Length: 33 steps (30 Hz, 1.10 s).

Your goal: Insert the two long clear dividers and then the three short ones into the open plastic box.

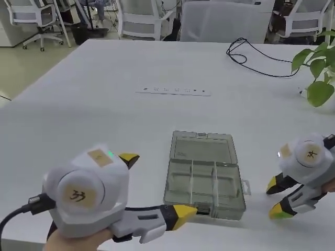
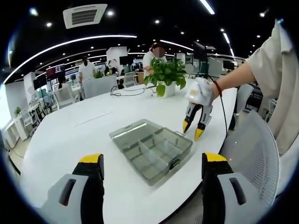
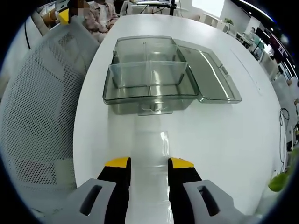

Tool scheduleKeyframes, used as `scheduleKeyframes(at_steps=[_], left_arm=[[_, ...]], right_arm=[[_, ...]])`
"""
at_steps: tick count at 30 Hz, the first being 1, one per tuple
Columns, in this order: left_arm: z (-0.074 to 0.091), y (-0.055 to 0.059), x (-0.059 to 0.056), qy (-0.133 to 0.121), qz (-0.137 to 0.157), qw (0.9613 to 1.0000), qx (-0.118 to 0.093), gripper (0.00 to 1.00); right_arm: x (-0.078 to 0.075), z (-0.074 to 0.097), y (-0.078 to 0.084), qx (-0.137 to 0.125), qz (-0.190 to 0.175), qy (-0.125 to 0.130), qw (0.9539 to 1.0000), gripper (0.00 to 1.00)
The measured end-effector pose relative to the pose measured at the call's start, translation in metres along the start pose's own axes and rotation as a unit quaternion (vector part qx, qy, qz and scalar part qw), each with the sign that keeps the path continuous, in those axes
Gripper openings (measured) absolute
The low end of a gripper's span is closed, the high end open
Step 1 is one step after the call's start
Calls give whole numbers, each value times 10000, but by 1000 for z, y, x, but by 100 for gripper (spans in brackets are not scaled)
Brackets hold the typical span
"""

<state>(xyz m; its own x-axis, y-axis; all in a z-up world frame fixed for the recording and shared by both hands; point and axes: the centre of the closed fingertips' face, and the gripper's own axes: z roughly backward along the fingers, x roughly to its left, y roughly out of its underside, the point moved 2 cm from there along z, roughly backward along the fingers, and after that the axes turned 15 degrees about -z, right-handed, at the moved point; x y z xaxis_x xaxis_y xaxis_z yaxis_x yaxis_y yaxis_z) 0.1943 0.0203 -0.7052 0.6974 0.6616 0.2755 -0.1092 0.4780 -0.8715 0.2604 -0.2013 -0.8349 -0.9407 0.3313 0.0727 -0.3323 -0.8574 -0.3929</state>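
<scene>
The clear plastic box (image 1: 207,205) lies open near the table's front edge, its lid (image 1: 201,149) flipped back flat on the far side. Thin clear dividers stand inside and split it into compartments. My left gripper (image 1: 156,184) hovers left of the box, open wide, with nothing between its yellow tips. From the left gripper view the box (image 2: 154,173) sits ahead of my left gripper (image 2: 153,161). My right gripper (image 1: 274,197) is right of the box, apart from it. In its own view, my right gripper (image 3: 149,163) has its jaws narrowed on a flat clear divider (image 3: 150,144) pointing at the box (image 3: 149,100).
A white power strip (image 1: 172,90) lies mid-table, with a black cable (image 1: 251,52) at the far right beside a leafy plant (image 1: 316,68). A mesh chair (image 3: 42,116) stands close by the table edge. Office chairs line the far side; people stand behind the plant (image 2: 166,74).
</scene>
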Motion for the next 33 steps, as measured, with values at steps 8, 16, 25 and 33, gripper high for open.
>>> scheduleKeyframes(at_steps=[8,16,25,33], left_arm=[[1,-5,-4,89,268,9995,-170,83],[-4,-7,-8,215,627,9973,-304,77],[-10,-11,-17,420,887,9942,-445,64],[-15,-18,-22,594,1239,9884,-643,51]], right_arm=[[0,8,-1,-386,-56,472,9981,32],[-1,33,-16,-778,140,991,9919,32],[19,64,-59,-1455,597,1283,9792,32],[38,74,-90,-1875,855,1319,9696,32]])
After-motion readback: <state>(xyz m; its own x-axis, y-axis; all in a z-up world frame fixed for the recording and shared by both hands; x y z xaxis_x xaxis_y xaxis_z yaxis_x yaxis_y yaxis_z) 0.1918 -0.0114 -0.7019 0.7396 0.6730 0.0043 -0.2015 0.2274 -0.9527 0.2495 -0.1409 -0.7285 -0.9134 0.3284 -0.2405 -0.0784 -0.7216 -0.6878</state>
